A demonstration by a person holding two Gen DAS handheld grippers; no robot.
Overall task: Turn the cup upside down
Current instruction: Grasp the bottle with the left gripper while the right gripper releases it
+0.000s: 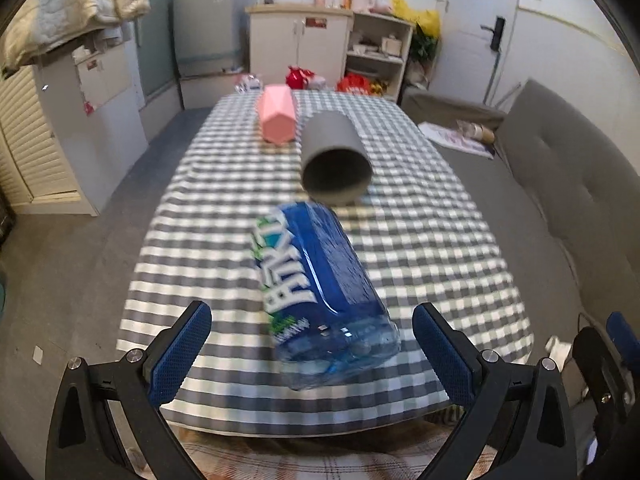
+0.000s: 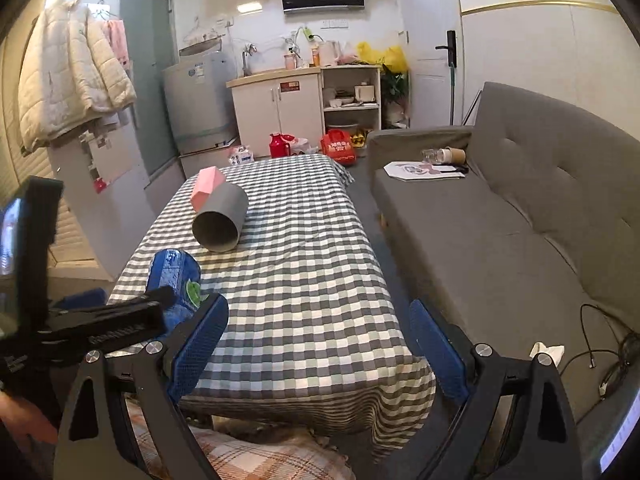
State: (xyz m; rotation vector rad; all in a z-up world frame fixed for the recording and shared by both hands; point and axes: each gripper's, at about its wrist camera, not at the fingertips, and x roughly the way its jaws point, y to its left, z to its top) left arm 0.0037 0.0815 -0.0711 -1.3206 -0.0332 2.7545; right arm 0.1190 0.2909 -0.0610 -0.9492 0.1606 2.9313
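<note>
A grey cup (image 1: 334,152) (image 2: 222,216) lies on its side on the checked tablecloth (image 1: 440,240) (image 2: 312,240), its open mouth facing me. Just behind it, a pink faceted cup (image 1: 277,114) (image 2: 206,184) also lies on its side. A blue-labelled water bottle (image 1: 320,280) (image 2: 174,276) lies nearer, blurred in the left wrist view. My left gripper (image 1: 312,312) (image 2: 120,320) is open at the bottle's near end, without touching it. Over the table's near edge my right gripper (image 2: 318,304) is open, nothing between its fingers.
A grey sofa (image 2: 500,220) (image 1: 560,160) runs along the table's right side, with papers and a paper cup (image 2: 456,155) on it. Cables (image 2: 600,344) lie on the floor at the right. Cabinets (image 2: 280,112) and red bags stand beyond the far end.
</note>
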